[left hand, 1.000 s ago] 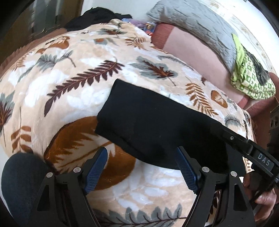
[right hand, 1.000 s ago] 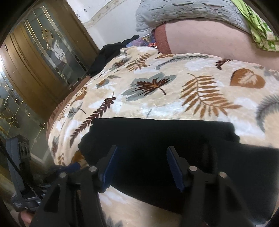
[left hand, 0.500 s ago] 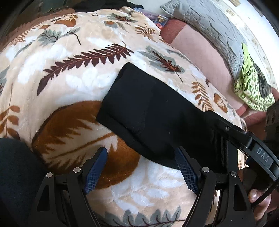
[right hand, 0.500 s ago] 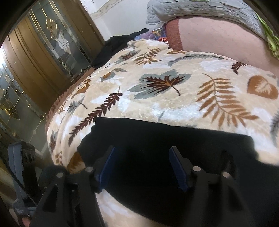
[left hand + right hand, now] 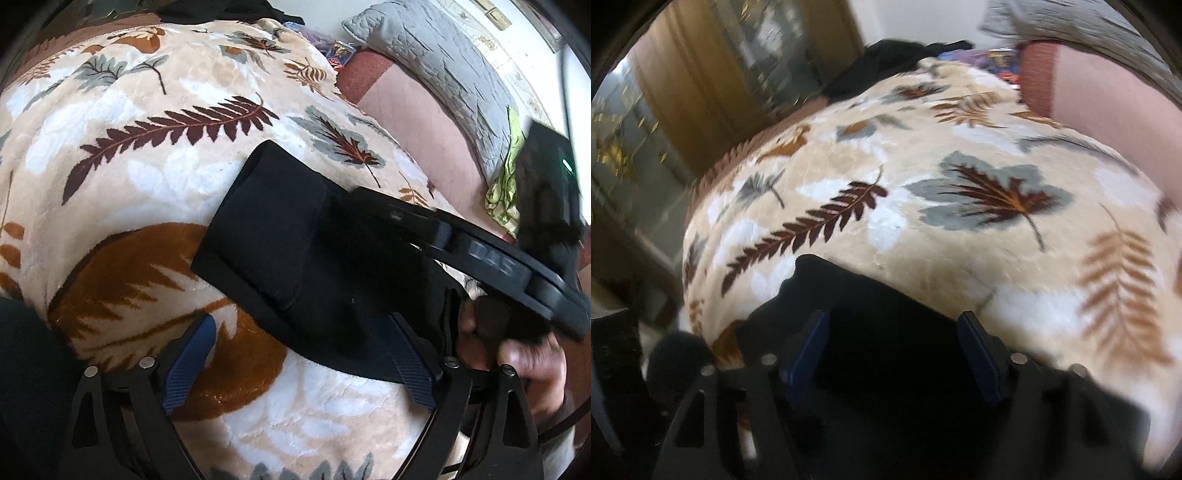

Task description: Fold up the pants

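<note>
The black pants [image 5: 295, 254] lie folded in a flat block on the leaf-patterned blanket [image 5: 155, 177]. My left gripper [image 5: 303, 362] is open and empty, its blue pads on either side of the pants' near edge, just above the blanket. My right gripper [image 5: 892, 350] is open over the black pants [image 5: 886, 325] and holds nothing. In the left wrist view the right gripper's black body [image 5: 480, 254] reaches in from the right across the pants, with a hand [image 5: 524, 354] on its handle.
A grey quilted pillow [image 5: 436, 70] and a pink bolster [image 5: 417, 107] lie at the far side of the bed, with a green patterned cloth [image 5: 506, 184] beside them. Dark clothes [image 5: 905, 59] are heaped at the far corner. A wooden glass-panelled door [image 5: 683, 92] stands at left.
The right gripper has moved forward over the pants and now reaches across them in the left wrist view. The left gripper has shifted closer to the pants' near edge. Both stay open.
</note>
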